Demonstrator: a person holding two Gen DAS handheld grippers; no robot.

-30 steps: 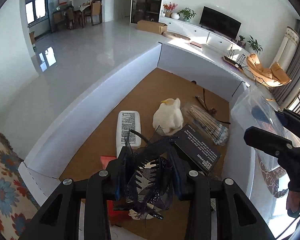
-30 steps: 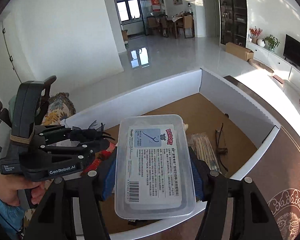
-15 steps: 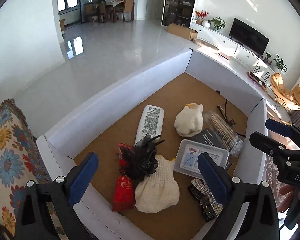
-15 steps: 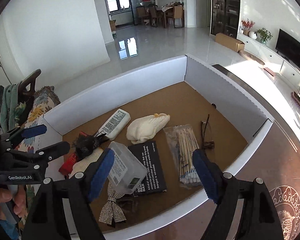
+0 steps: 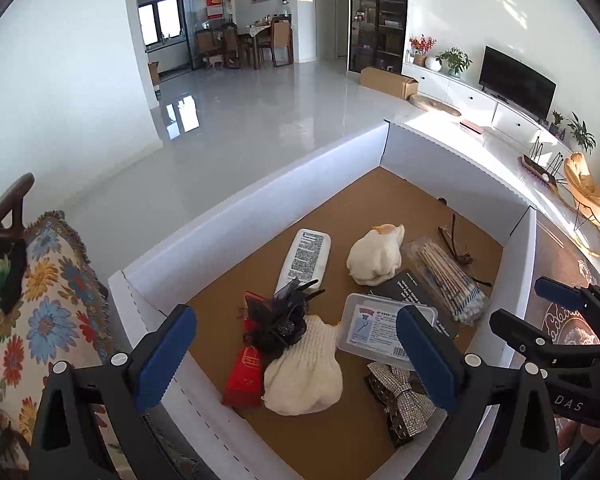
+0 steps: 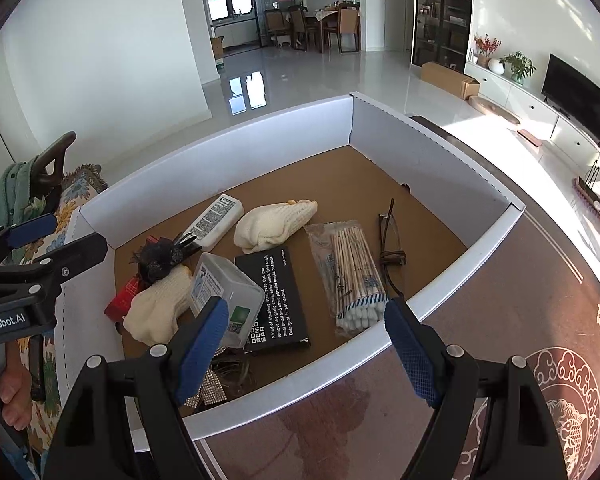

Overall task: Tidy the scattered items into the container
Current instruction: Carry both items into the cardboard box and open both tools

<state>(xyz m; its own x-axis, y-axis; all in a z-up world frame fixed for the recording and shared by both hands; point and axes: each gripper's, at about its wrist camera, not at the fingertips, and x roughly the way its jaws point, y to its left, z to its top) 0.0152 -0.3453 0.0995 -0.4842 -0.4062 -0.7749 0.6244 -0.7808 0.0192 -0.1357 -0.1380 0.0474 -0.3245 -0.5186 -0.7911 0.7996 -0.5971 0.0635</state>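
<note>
Both my tools, left tool (image 5: 296,354) and right tool (image 6: 306,342), hang released. The clear plastic box (image 6: 226,294) looks light, rigid, slick; I'd grip its long sides.

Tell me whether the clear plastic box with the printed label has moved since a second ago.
Yes. The clear plastic box has left the right gripper and lies in the white cardboard tray, beside the black card.
</note>
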